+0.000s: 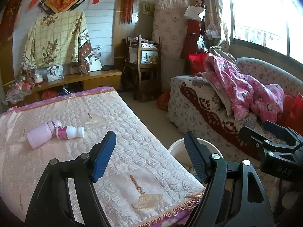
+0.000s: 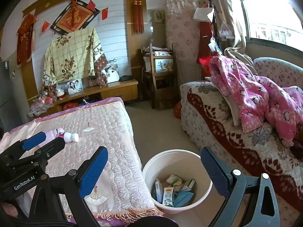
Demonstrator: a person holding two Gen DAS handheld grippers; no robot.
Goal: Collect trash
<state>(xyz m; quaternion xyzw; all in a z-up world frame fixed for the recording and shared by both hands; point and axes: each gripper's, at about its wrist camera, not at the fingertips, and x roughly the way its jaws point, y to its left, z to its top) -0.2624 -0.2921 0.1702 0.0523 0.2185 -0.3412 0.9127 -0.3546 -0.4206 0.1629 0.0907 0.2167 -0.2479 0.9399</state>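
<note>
Daylight floods in from the window at upper right, blown out to white glare; the room is evenly bright with soft shadows; both fisheye views bend strongly and darken at the corners; focus is sharp throughout.

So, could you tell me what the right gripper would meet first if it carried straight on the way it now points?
Probably the white bucket of cartons on the floor: the right gripper, open and empty, points forward and downward over its rim. Depth is unclear, so it might pass the far rim and reach bare floor instead.
</note>
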